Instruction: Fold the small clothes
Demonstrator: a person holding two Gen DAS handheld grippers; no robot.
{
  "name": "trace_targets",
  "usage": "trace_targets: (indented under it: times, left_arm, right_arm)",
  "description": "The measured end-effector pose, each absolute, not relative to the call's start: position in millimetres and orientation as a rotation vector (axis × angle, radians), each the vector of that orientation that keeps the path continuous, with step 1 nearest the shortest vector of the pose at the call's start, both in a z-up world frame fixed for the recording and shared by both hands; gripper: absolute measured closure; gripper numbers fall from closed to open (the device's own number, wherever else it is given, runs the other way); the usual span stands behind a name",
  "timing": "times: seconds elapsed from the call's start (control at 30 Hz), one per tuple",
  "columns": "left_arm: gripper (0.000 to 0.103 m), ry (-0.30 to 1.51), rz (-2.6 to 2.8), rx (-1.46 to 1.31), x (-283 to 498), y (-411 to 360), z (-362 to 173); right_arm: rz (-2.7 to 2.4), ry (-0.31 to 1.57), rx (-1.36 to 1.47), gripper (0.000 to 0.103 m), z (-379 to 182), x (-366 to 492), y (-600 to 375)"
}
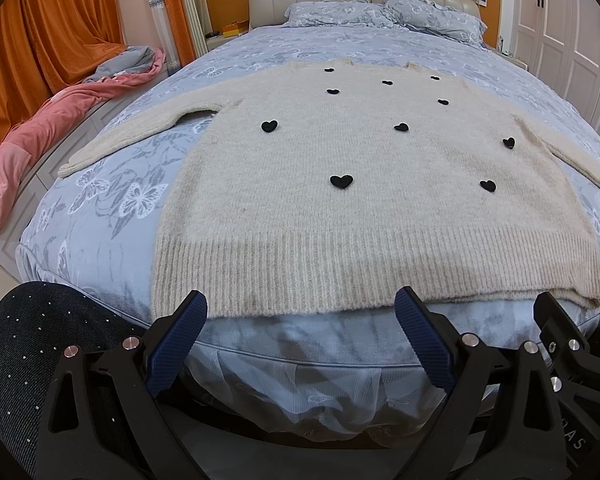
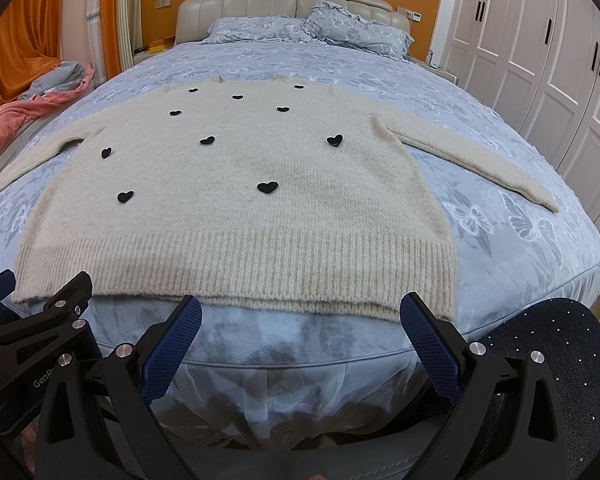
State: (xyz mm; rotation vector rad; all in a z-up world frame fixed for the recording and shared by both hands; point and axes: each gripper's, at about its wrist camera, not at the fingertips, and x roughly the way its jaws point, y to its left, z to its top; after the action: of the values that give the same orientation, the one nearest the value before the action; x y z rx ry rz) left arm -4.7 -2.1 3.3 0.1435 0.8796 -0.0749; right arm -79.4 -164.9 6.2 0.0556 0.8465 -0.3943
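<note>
A cream knit sweater [image 1: 340, 200] with small black hearts lies flat on the bed, its ribbed hem at the near edge and both sleeves spread out to the sides. It also shows in the right wrist view [image 2: 236, 208]. My left gripper [image 1: 302, 306] is open and empty, just off the hem near the sweater's left half. My right gripper [image 2: 300, 312] is open and empty, just off the hem near its right half. The right gripper shows at the right edge of the left wrist view [image 1: 572, 344].
The bed [image 1: 100, 240] has a blue butterfly cover and two pillows [image 1: 380, 14] at the headboard. Pink and grey clothes [image 1: 40, 128] lie on a ledge at the left. White wardrobe doors [image 2: 540, 48] stand at the right. Dark studded knees [image 1: 28, 344] are at the bed's foot.
</note>
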Motion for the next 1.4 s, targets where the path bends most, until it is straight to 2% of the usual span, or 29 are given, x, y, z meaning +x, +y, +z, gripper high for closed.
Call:
trace_targets:
  times: [0.77,0.9,1.17,1.4]
  left_arm:
    - [0.009,0.892,-0.08,0.137,-5.9,1.0,2.2]
    - [0.008,0.916,-0.09,0.087,-2.7,10.2,-0.5]
    - [0.008,1.008,-0.074,-0.125,16.2,47.1,2.3]
    - [0.008,1.012,-0.012,-0.155,31.7,60.5,12.0]
  right_arm:
    - [-0.391,0.857,0.064,0.005,2.7,-82.9,-166.5]
    - [-0.337,0.882,0.162,0.005,1.9,-80.8,-183.3]
    - [-0.464,0.797,0.483,0.005,32.8,-71.4,-311.5]
    - [-0.733,0.75,0.746,0.007,25.0,-52.3,-519.2]
